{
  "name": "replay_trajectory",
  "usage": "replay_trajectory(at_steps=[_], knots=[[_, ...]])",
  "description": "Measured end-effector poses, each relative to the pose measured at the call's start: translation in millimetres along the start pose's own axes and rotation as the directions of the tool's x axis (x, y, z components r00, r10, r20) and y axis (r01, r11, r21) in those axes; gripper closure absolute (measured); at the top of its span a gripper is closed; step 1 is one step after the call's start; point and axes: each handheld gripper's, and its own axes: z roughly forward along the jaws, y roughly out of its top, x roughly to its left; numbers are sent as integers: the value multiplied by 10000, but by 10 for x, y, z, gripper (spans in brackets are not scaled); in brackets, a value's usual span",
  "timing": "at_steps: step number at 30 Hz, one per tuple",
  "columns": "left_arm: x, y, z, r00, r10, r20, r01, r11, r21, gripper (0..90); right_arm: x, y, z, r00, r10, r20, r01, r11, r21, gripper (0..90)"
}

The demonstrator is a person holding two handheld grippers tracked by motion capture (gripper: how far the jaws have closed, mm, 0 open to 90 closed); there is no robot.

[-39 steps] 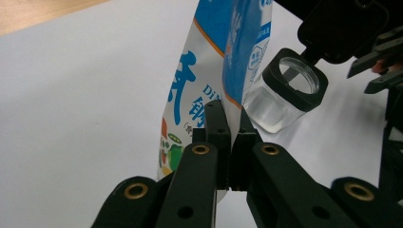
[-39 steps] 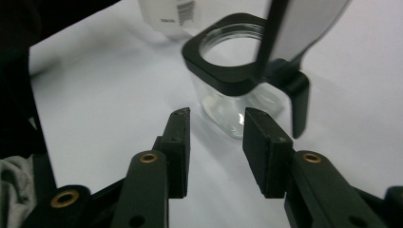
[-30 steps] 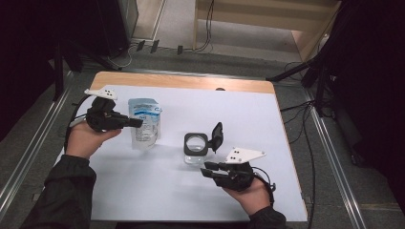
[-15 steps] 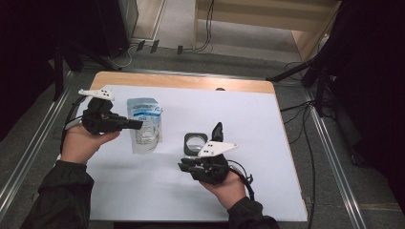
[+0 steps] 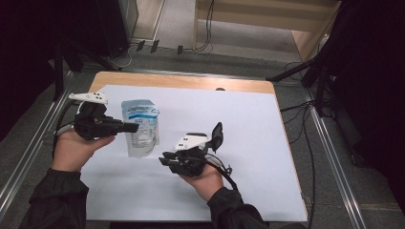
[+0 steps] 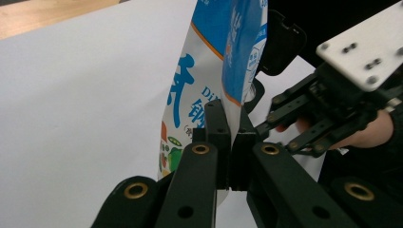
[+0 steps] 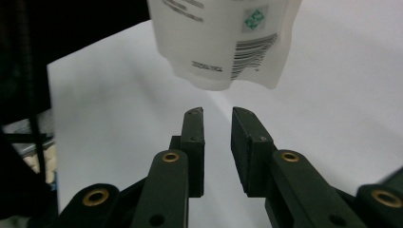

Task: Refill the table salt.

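Observation:
A white and blue pouch with printed text is at the left of the white sheet. My left gripper is shut on its edge; in the left gripper view the jaws pinch the thin pouch wall. My right gripper points left toward the pouch's lower end. In the right gripper view the jaws stand a little apart with nothing between them, and the pouch's bottom hangs just ahead. The right gripper also appears at the right of the left gripper view.
A raised black lid stands just behind my right hand, seen also as the black lid in the left gripper view. The white sheet covers a wooden table. Metal rails run along both sides; cables lie on the floor at right.
My right gripper has swung left from beside the lidded container to the pouch's lower end. The left hand has risen a little, still gripping the pouch.

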Motion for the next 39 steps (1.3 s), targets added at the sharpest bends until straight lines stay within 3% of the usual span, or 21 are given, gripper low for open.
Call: replay_trajectory(at_steps=[3,9,14,23,26,29,35,39], knots=[[-42,2,-48,10000,-59,-61,58,10000,-55,900,8,-11,108,9993,371,92,-372,9993,36,748],[-133,2,-80,9999,113,69,-114,9999,89,900,58,-39,273,9996,260,80,-261,9995,188,698],[-222,-6,-46,9995,220,233,-229,9990,389,900,112,-77,363,9986,99,526,-102,9999,55,698],[-342,9,-19,9992,277,286,-289,9988,404,900,97,-112,411,9980,463,440,-462,9989,-24,676],[-367,22,-38,9984,267,492,-285,9989,372,900,92,-122,419,9973,545,497,-544,9985,-41,655],[-403,35,-47,9967,226,777,-252,9991,332,900,94,-133,436,9972,496,563,-492,9988,-85,620],[-399,37,-26,9986,208,496,-233,9984,515,900,133,-143,421,9985,173,524,-149,9988,-472,608],[-381,38,-16,9979,93,641,-122,9989,463,900,164,-140,411,9996,19,270,-3,9984,-568,578]])
